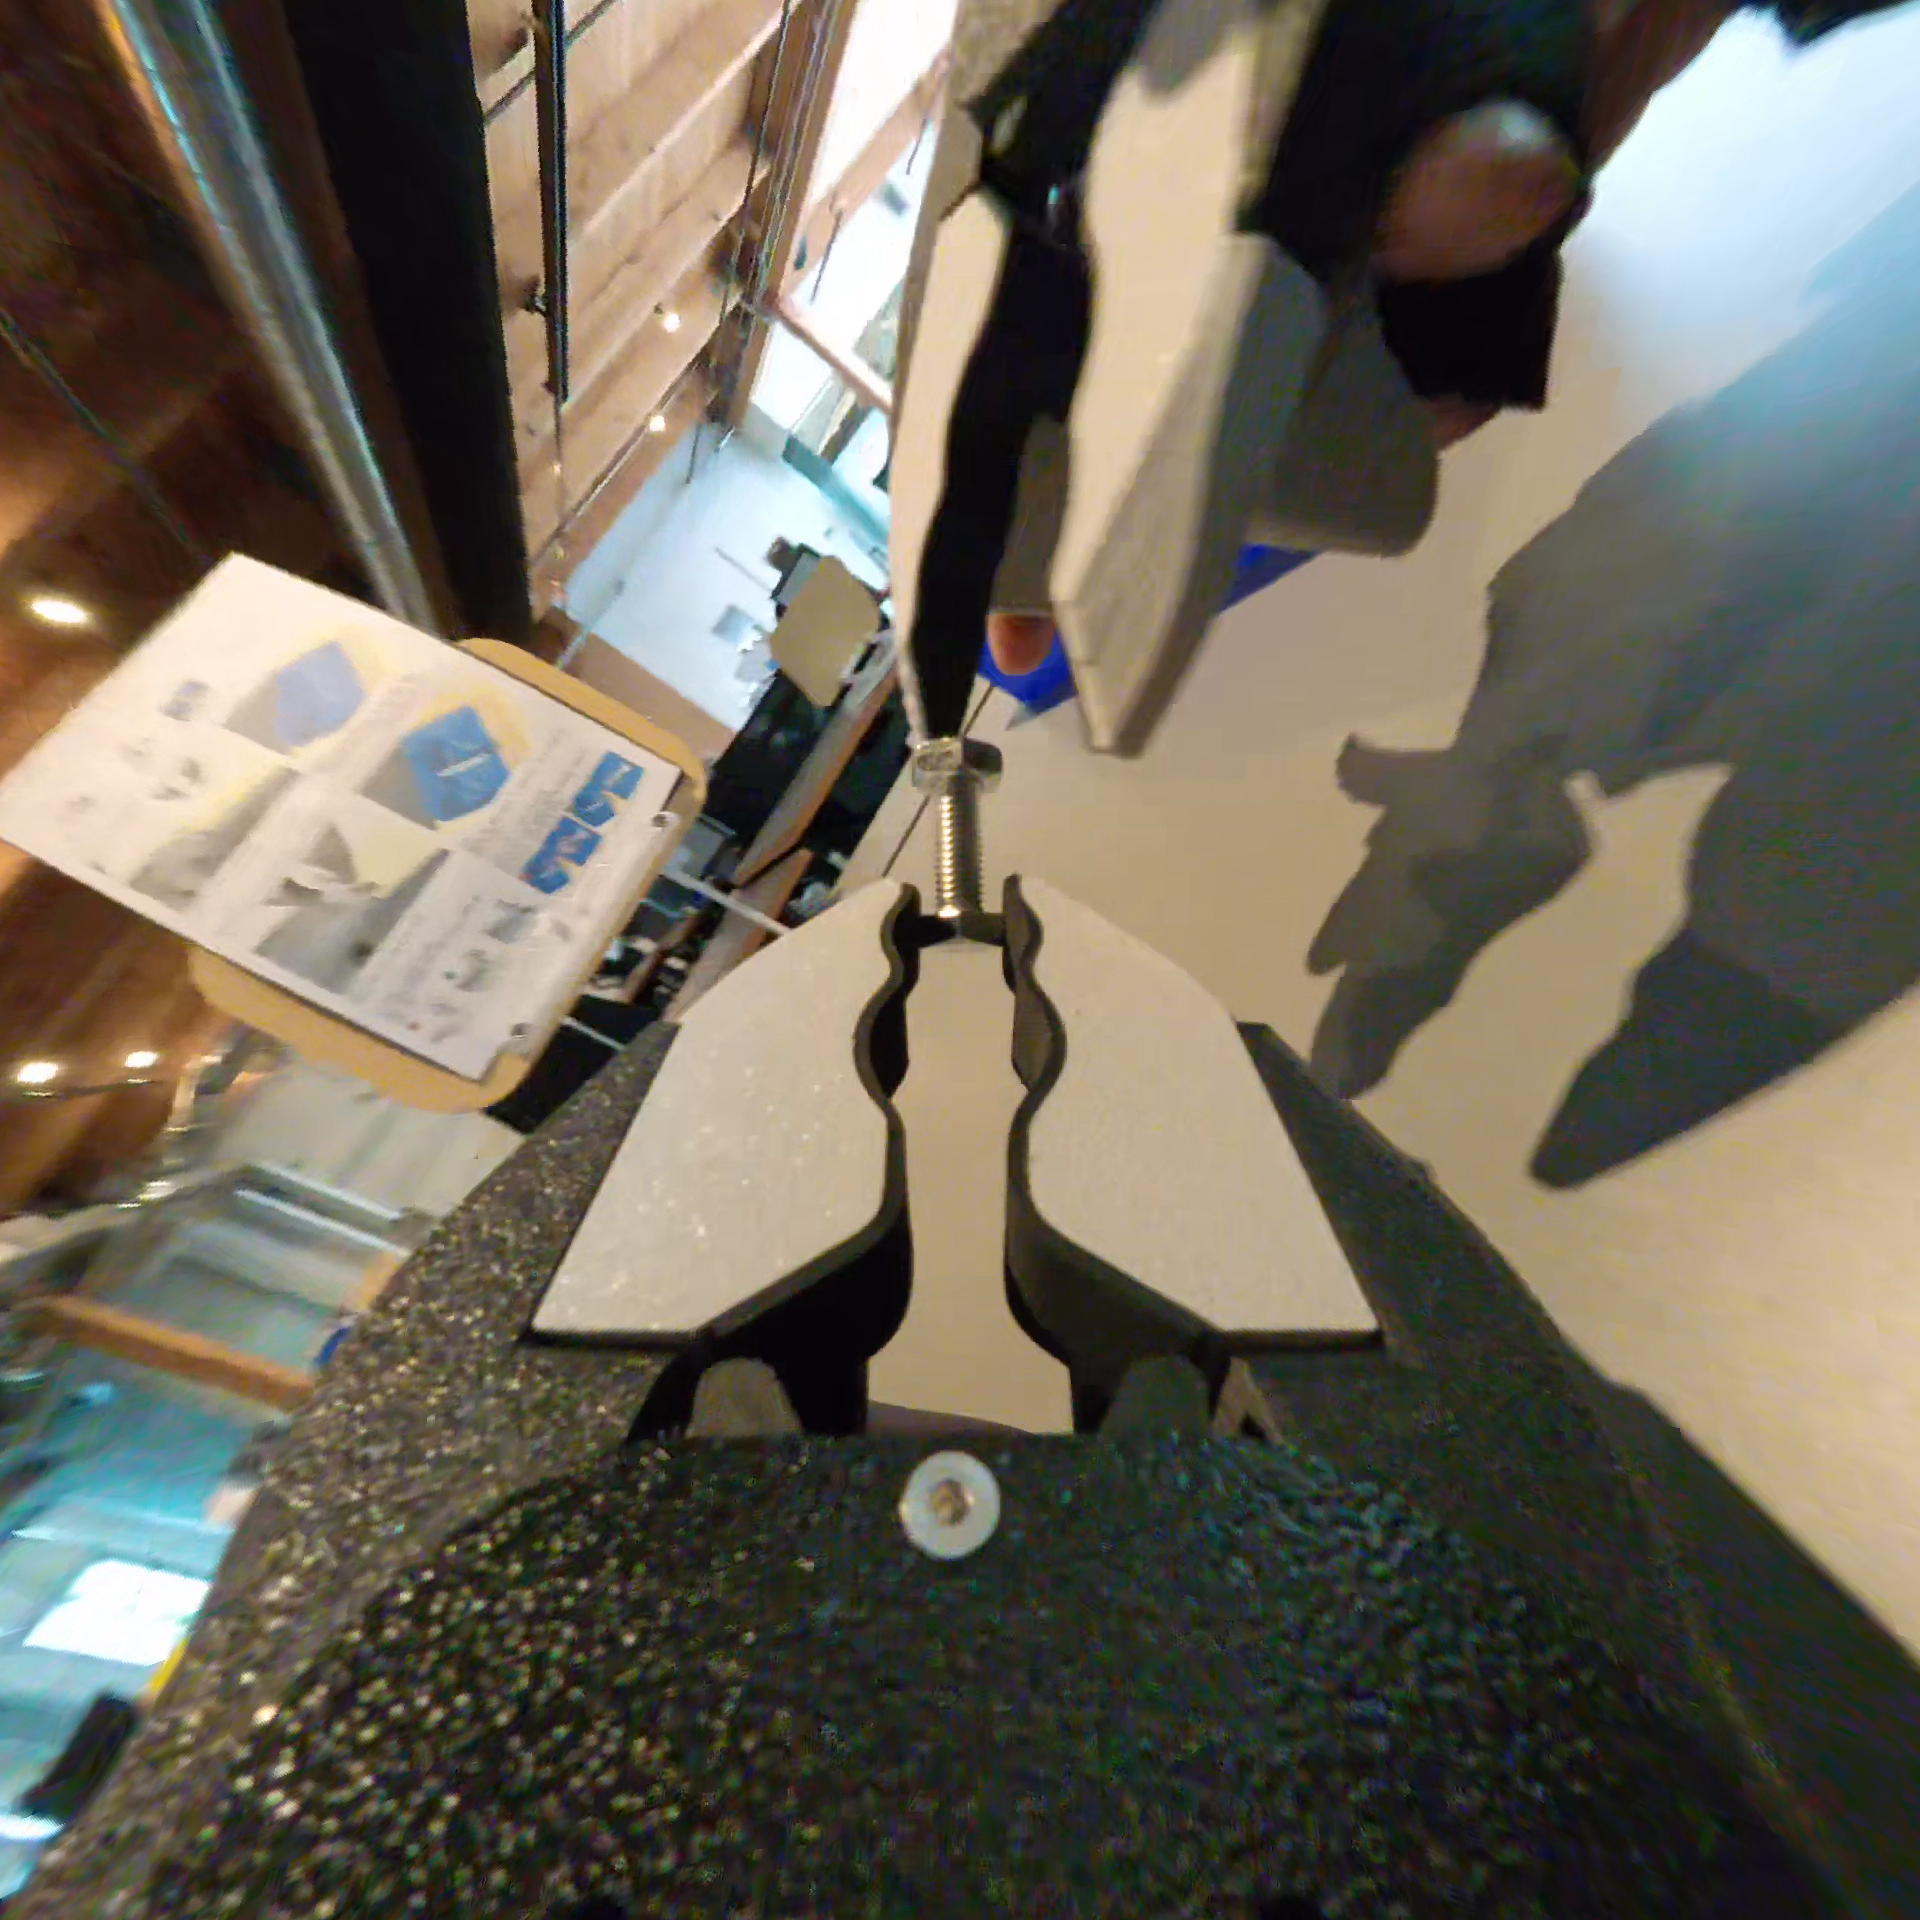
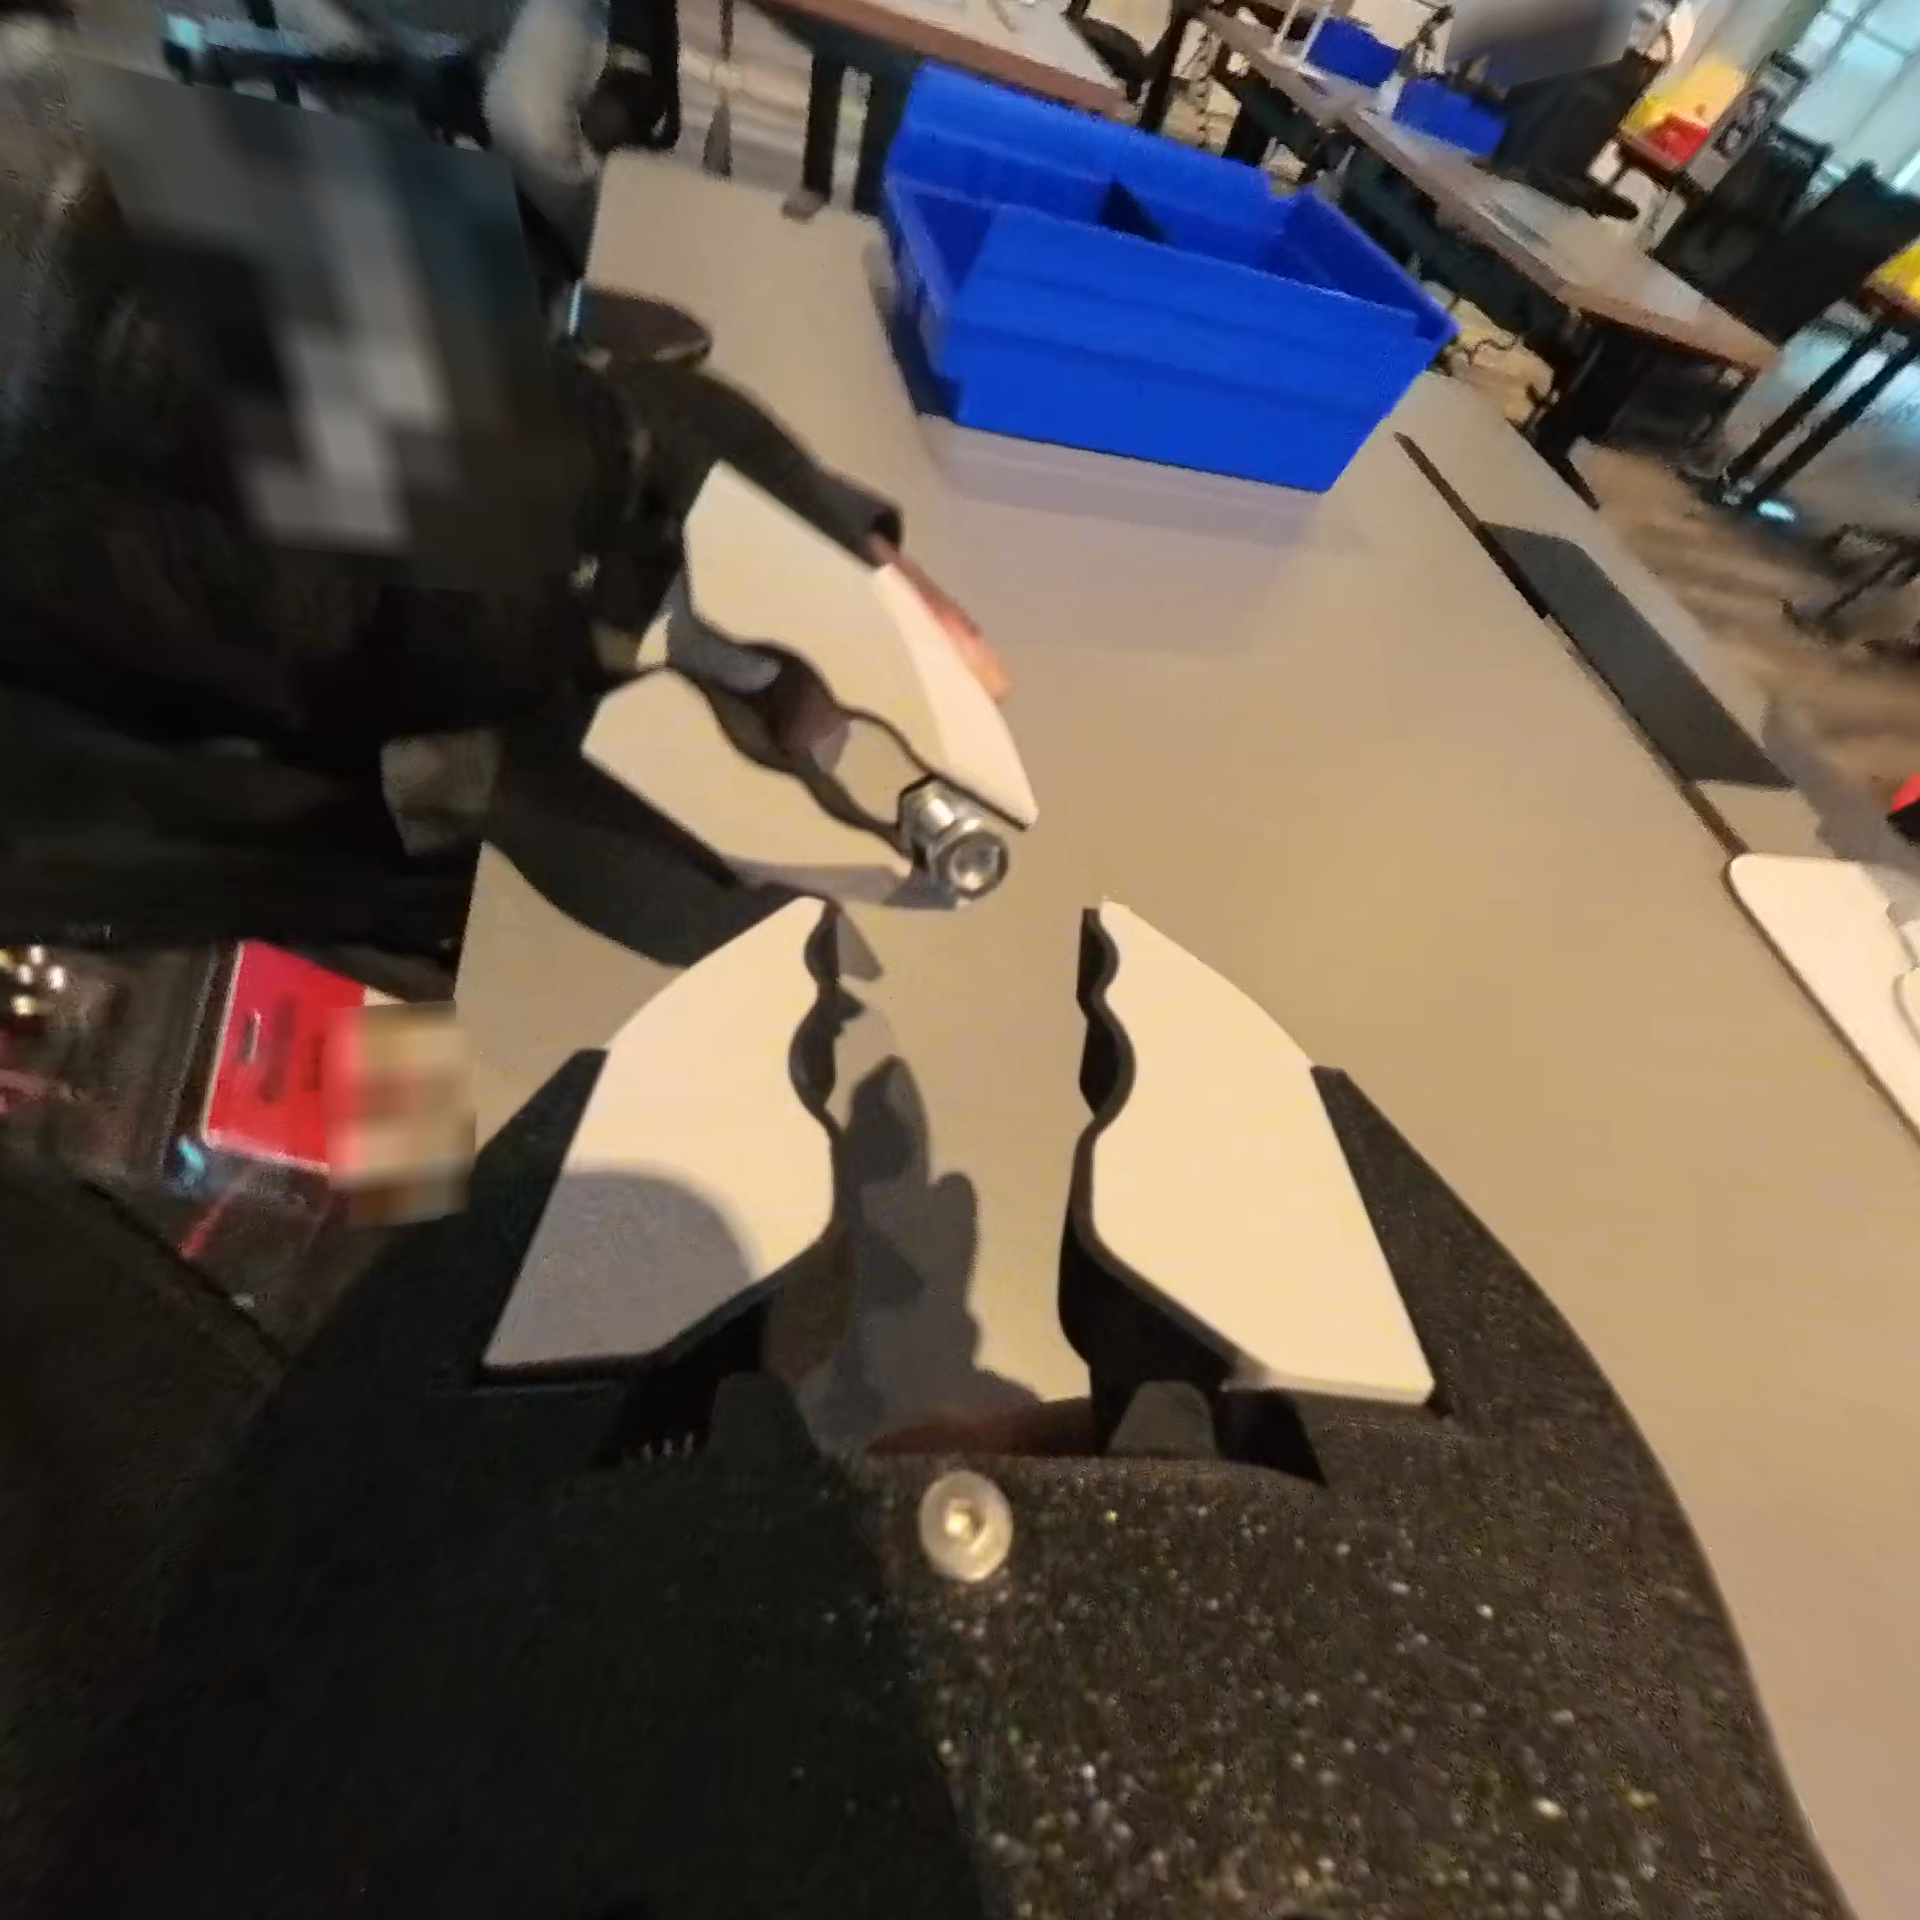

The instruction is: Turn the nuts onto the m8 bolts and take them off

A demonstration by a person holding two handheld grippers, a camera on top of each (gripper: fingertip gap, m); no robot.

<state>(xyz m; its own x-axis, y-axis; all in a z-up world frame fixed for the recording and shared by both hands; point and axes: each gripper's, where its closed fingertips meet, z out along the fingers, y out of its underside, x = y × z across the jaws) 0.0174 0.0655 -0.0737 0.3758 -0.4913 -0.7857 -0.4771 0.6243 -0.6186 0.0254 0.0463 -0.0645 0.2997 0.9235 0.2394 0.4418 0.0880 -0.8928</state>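
Observation:
My left gripper (image 1: 961,920) is shut on the head of a silver M8 bolt (image 1: 954,852), whose threaded shaft points forward. A silver nut (image 1: 956,764) sits at the far end of the shaft. My right gripper (image 2: 956,920) is open and empty. In the right wrist view the bolt end and nut (image 2: 961,847) lie just beyond its fingertips, held by the left gripper (image 2: 951,857). In the left wrist view the right gripper (image 1: 1023,732) comes in from above, with one fingertip close beside the nut. I cannot tell whether they touch.
All this is held above a grey table (image 2: 1351,831). Blue bins (image 2: 1143,312) stand at its far end, a black mat (image 2: 1621,655) and a white object (image 2: 1829,956) to the right, a red box (image 2: 270,1049) to the left. A printed sheet on cardboard (image 1: 343,821) stands left. Both grippers' tips are close together, under 4 cm apart.

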